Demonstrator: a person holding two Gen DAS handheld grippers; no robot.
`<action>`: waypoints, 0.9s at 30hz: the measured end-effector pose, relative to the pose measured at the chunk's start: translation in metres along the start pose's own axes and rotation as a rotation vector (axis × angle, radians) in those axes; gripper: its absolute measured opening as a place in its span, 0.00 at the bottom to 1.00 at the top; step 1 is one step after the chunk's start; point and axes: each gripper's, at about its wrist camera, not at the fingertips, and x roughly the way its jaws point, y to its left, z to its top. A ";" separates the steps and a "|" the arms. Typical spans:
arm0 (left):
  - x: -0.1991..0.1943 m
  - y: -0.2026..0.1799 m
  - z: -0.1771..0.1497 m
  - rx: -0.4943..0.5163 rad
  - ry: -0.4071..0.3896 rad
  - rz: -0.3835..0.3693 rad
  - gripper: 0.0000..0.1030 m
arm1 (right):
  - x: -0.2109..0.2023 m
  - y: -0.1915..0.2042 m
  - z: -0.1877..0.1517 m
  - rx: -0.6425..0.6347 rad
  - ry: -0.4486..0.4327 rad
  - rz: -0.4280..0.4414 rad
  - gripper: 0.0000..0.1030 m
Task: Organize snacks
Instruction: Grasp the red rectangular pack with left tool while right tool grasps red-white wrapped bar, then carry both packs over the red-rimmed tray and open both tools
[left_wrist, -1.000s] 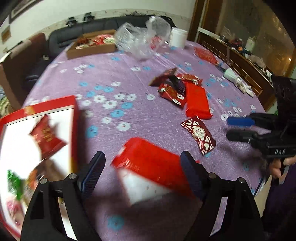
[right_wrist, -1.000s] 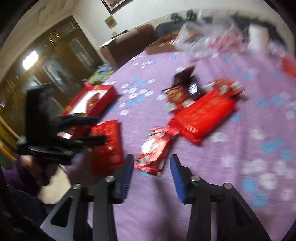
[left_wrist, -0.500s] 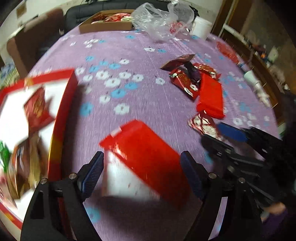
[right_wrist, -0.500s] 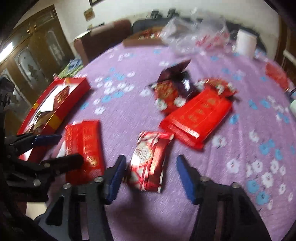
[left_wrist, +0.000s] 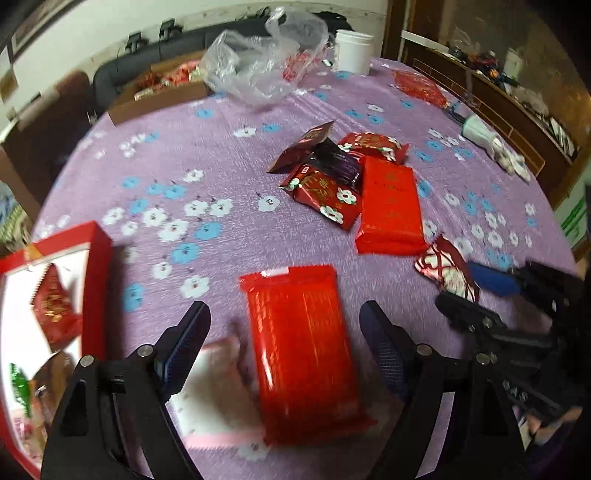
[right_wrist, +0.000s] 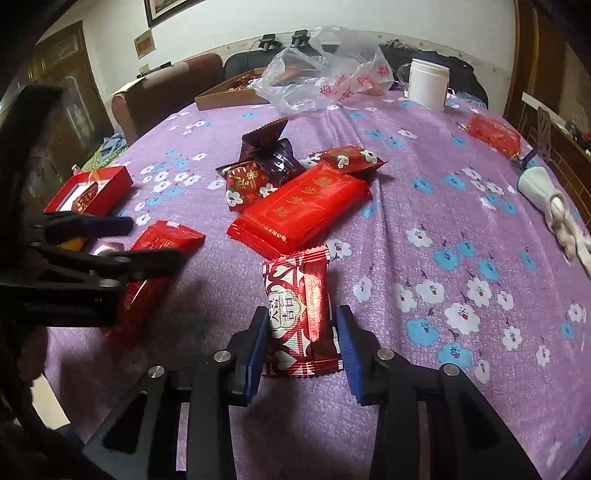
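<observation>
My left gripper is open with a flat red snack pack lying on the purple cloth between its fingers, not gripped; the same pack shows in the right wrist view. My right gripper is open around a red-and-white patterned snack, fingers close on both sides; that snack also shows in the left wrist view. A red gift box with snacks inside stands at the left; it also shows in the right wrist view. A pile of snacks lies mid-table.
A clear plastic bag, a cardboard tray and a white jar stand at the far side. A red packet and a white object lie at the right. A pink-white packet lies under my left gripper.
The red pack has turned lengthwise between my left fingers and lies flat. My right gripper has moved forward and its fingers now flank the patterned snack.
</observation>
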 end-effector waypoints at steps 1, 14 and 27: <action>0.002 -0.002 0.000 0.016 0.007 0.003 0.81 | 0.001 0.002 0.000 -0.005 -0.001 0.001 0.44; 0.021 -0.008 -0.002 0.066 -0.001 -0.069 0.48 | 0.002 0.006 -0.003 -0.020 -0.024 -0.031 0.37; -0.022 0.010 -0.011 -0.002 -0.094 -0.138 0.47 | -0.013 0.015 0.001 0.018 -0.049 0.073 0.34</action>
